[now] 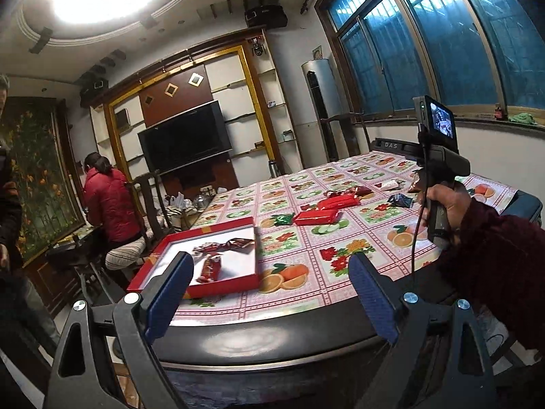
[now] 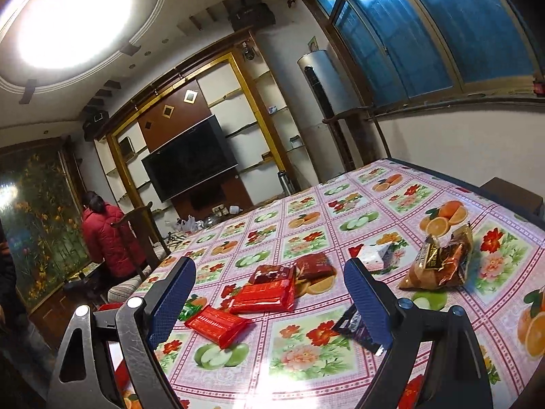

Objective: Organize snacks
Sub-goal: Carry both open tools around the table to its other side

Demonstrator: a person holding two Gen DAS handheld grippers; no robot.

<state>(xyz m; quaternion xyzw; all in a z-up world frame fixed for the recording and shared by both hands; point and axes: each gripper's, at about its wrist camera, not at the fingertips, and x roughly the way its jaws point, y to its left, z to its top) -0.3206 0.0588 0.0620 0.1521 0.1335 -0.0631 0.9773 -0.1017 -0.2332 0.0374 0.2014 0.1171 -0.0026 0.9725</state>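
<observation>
Collecting snacks: both tools, left (image 1: 270,293) and right (image 2: 269,301), spread and empty; next, pinch a red pack (image 2: 218,325) for my box (image 1: 204,284).

The tablecloth (image 2: 306,368) is printed in pink-bordered squares with oranges, green apple slices and red flowers. A box (image 1: 224,286) is seen with red walls and a white inside. Two near snack packs (image 2: 218,325) (image 2: 264,296) are wrapped in bright red, with a green-wrapped sweet (image 2: 190,308) at their left. A brown and gold bag (image 2: 439,266) lies to the right. Blue pads are carried on the black fingers (image 1: 170,293) of the left gripper (image 1: 269,293).
</observation>
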